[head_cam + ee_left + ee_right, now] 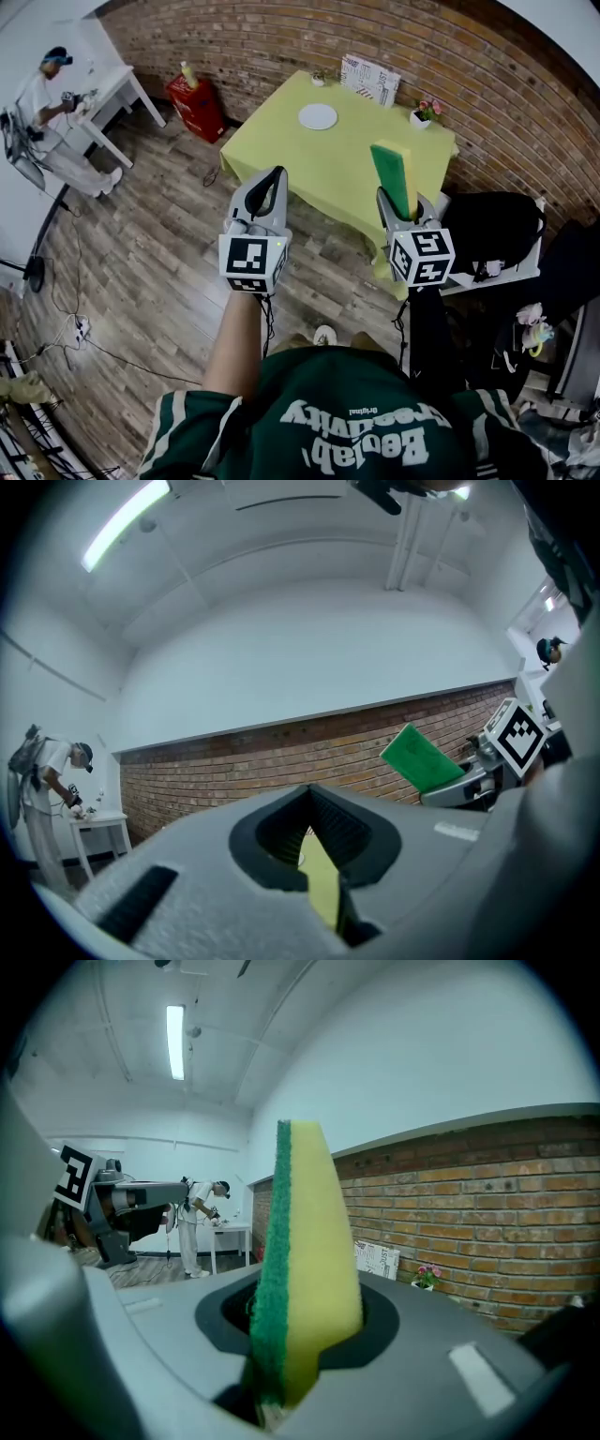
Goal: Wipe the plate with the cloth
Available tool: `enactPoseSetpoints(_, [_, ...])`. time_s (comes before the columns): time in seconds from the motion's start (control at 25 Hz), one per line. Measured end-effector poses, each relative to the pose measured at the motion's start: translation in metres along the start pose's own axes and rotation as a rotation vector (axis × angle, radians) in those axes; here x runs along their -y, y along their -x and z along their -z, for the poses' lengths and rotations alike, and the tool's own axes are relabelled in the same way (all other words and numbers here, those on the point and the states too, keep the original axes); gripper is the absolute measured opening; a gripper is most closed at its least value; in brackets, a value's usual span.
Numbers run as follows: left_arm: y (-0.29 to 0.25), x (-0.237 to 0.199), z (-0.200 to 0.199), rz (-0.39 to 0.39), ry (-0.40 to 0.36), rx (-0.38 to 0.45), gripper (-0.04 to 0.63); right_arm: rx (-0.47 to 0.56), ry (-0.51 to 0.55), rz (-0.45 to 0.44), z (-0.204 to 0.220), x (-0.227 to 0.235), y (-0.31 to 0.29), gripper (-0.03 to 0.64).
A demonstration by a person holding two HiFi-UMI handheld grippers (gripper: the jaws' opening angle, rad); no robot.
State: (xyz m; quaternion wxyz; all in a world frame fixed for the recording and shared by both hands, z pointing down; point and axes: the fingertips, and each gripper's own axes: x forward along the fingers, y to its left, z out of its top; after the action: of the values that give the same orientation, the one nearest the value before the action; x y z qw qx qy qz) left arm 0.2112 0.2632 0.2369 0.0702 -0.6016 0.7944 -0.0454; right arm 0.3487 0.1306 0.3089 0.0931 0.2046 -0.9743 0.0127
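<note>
The plate (318, 116) sits on the yellow table (281, 155), well ahead of both grippers and between their lines. The right gripper (406, 208) is clamped on the sponge (394, 176), whose long axis points out from the jaws toward the table. The left gripper (272, 187) is closed on nothing and looks slightly nearer the plate.

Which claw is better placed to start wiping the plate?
Right. The right claw is shut on the sponge; the left claw is shut and empty. The plate lies ahead on the table, away from both.
</note>
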Motion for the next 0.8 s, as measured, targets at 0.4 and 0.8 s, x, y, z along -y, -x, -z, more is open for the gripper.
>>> enactPoseSetpoints(0.4, [-0.023,0.003,0.009,0.005,-0.01,-0.024,0.006,-0.012,-0.019,-0.017,0.007,0.013,-0.02,0.128])
enactPoseSetpoints(0.8, [-0.041,0.005,0.012,0.018,-0.022,-0.031,0.007,-0.025,-0.026,-0.06,0.015,0.008,-0.039,0.129])
